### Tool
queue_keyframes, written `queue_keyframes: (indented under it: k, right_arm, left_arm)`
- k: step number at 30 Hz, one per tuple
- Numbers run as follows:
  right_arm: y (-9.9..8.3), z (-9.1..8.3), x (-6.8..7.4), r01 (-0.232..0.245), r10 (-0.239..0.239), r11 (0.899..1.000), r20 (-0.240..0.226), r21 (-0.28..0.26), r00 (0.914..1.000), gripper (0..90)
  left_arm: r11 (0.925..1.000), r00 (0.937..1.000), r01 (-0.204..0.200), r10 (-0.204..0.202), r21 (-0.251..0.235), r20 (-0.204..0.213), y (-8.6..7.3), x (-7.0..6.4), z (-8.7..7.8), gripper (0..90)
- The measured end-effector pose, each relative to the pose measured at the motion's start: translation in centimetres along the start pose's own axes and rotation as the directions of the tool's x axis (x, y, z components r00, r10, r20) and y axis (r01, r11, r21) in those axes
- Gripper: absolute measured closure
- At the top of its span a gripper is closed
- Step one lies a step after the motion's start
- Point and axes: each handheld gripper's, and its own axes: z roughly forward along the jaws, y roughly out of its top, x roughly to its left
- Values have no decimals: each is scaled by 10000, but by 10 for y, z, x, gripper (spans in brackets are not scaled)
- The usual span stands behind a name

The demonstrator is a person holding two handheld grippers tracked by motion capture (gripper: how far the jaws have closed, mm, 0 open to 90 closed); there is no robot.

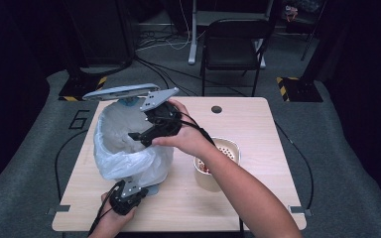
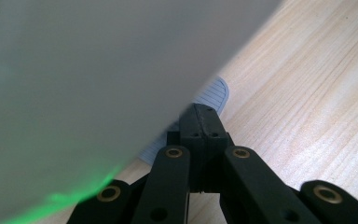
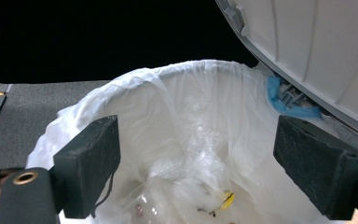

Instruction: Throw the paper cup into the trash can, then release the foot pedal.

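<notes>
Hovering over open bin (image 1: 129, 148) on table (image 1: 258, 198): right gripper (image 3: 196, 158), jaws wide apart, empty. Left gripper (image 2: 200, 128) at bin base pedal, jaws closed together. Lid (image 1: 121, 91) raised.

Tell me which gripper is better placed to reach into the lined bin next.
Right. The right gripper hangs open over the mouth of the bin, its jaws framing the white liner. The left gripper is shut, low at the bin's base by the pedal.

Dim, dark surround; lit table (image 1: 258, 129). Blurred, soft bin wall close beside left claw (image 2: 200, 135), green glare below, perhaps reflected. Sharp elsewhere.
</notes>
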Motion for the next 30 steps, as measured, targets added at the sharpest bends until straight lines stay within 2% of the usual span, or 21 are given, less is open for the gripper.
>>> queue_keyframes:
  k: [1, 3, 4, 5, 6, 10, 11, 12, 13, 14, 16, 18, 19, 20, 21, 22, 23, 25, 28, 29, 30]
  right_arm:
    - [0, 0, 0, 0, 0, 10000, 0, 0, 10000, 147]
    - [-5, -15, 1, 52, -53, 10000, -168, -36, 9998, 172]
    - [-8, -21, 2, 122, -122, 9999, -106, -34, 9999, 174]
    - [-8, -21, 2, 122, -122, 9999, -106, -34, 9999, 174]
    - [-15, -31, 2, 124, -123, 9999, -54, 106, 9999, 174]
    - [-26, -45, 2, 96, -98, 9998, 146, 146, 9998, 174]
    - [-30, -50, 1, 57, -60, 9999, 212, 122, 9998, 174]
    - [-37, -59, 2, 18, -24, 9998, 350, 185, 9994, 174]
    - [-37, -59, 2, 18, -24, 9998, 350, 185, 9994, 174]
    - [-44, -68, 2, 57, -74, 9995, 527, 316, 9986, 174]
    - [-47, -72, 2, 53, -73, 9995, 637, 325, 9979, 174]
    - [-56, -85, 2, -124, 106, 9998, 929, 182, 9956, 178]
    - [-56, -85, 2, -124, 106, 9998, 929, 182, 9956, 178]
    - [-60, -91, 1, -53, 33, 9998, 1096, 186, 9940, 179]
    - [-60, -91, 1, -53, 33, 9998, 1096, 186, 9940, 179]
    - [-64, -97, 1, -95, 60, 9996, 1293, 265, 9916, 179]
    - [-64, -97, 1, -95, 60, 9996, 1293, 265, 9916, 179]
    - [-68, -103, 0, -193, 158, 9995, 1386, 240, 9902, 183]
    - [-77, -109, -2, -319, 251, 9986, 1567, 414, 9873, 187]
    - [-77, -109, -2, -319, 251, 9986, 1567, 414, 9873, 187]
    - [-83, -112, -3, -459, 374, 9978, 1644, 481, 9857, 188]
  left_arm:
    - [9995, 9997, -243, 244, 191, -15, 0, 2, -1, 900]
    - [9991, 9995, -309, 310, 303, -18, 0, 4, -2, 900]
    - [9995, 9997, 241, -240, -186, 81, 0, 1, 1, 900]
    - [9995, 9997, 241, -240, -186, 81, 0, 1, 1, 900]
    - [9994, 9995, -292, 291, 157, 75, 1, 6, -1, 900]
    - [9996, 9999, -112, 109, 264, 104, 1, 6, -1, 900]
    - [9999, 9998, 82, -85, 146, 162, 1, 5, -1, 900]
    - [9998, 9998, -86, 82, 173, 204, 1, 8, -1, 900]
    - [9998, 9998, -86, 82, 173, 204, 1, 8, -1, 900]
    - [9999, 9994, 74, -77, 87, 351, 1, 9, -1, 900]
    - [9998, 9992, 165, -169, 119, 366, 1, 9, -1, 900]
    - [9995, 9988, 280, -286, 165, 395, 1, 10, -3, 900]
    - [9997, 9989, 201, -207, 127, 429, 1, 11, -3, 900]
    - [9989, 9979, 472, -472, 26, 445, 1, 9, -4, 900]
    - [9996, 9986, 263, -266, 61, 461, 2, 12, -5, 900]
    - [9982, 9968, 604, -602, -31, 527, 2, 11, -7, 900]
    - [9982, 9968, 604, -602, -31, 527, 2, 11, -7, 900]
    - [9941, 9926, 1044, -1024, -290, 646, 2, 11, -8, 900]
    - [9900, 9882, 1348, -1312, -420, 787, 3, 12, -13, 895]
    - [9891, 9881, 1354, -1305, -572, 813, 3, 13, -14, 895]
    - [9916, 9895, 1215, -1175, -445, 841, 3, 15, -15, 876]
